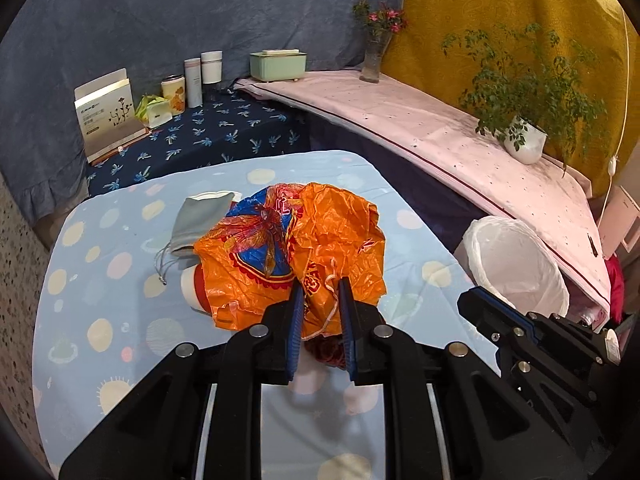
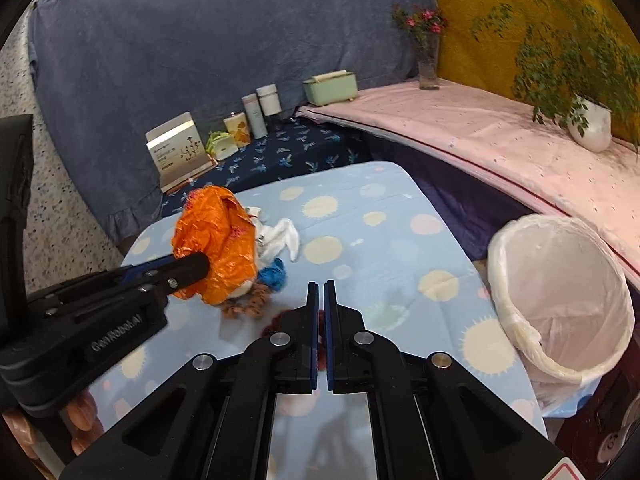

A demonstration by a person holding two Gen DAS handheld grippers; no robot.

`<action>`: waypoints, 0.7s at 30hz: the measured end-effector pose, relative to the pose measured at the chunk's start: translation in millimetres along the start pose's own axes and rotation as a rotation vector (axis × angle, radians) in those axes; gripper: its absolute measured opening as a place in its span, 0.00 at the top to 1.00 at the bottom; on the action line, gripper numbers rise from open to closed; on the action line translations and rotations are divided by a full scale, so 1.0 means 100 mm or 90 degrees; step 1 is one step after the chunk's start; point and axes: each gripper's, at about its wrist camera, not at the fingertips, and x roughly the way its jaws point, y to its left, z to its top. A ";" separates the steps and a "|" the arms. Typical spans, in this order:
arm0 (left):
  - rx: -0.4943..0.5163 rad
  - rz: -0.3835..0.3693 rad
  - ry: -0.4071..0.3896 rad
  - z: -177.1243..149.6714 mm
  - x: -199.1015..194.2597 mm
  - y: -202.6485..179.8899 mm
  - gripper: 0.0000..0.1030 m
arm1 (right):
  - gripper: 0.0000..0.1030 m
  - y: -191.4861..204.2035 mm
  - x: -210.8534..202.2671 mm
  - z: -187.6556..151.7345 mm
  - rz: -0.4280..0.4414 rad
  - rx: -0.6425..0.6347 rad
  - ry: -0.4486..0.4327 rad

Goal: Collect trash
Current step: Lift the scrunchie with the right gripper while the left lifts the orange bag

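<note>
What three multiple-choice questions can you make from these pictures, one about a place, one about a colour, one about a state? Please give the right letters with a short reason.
1. Where does the bin stand?
A. On the pink shelf
B. Beside the table's right edge
C. Behind the blue curtain

2. What colour is the plastic bag between the left gripper's fingers?
A. Green
B. Black
C. Orange

3. How do the right gripper's jaws stand?
A. Nearly shut, holding nothing
C. Wide open
B. Shut on a cup

Answers: 1 B, the white-lined bin sits off the table's right side. 2 C, the crumpled bag is orange. 3 A, only a thin empty gap shows.
</note>
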 end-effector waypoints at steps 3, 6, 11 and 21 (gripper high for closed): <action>0.000 0.003 0.007 -0.03 0.04 -0.02 0.84 | 0.82 -0.11 0.09 -0.07 0.003 0.019 0.026; -0.004 0.009 0.018 -0.07 0.09 0.02 0.84 | 0.73 -0.16 0.24 -0.16 0.008 0.034 0.052; -0.016 0.021 0.036 -0.13 0.20 0.17 0.84 | 0.69 -0.14 0.61 -0.29 0.010 0.038 0.100; -0.034 0.042 0.069 -0.22 0.45 0.40 0.84 | 0.69 -0.09 1.15 -0.42 0.004 0.043 0.156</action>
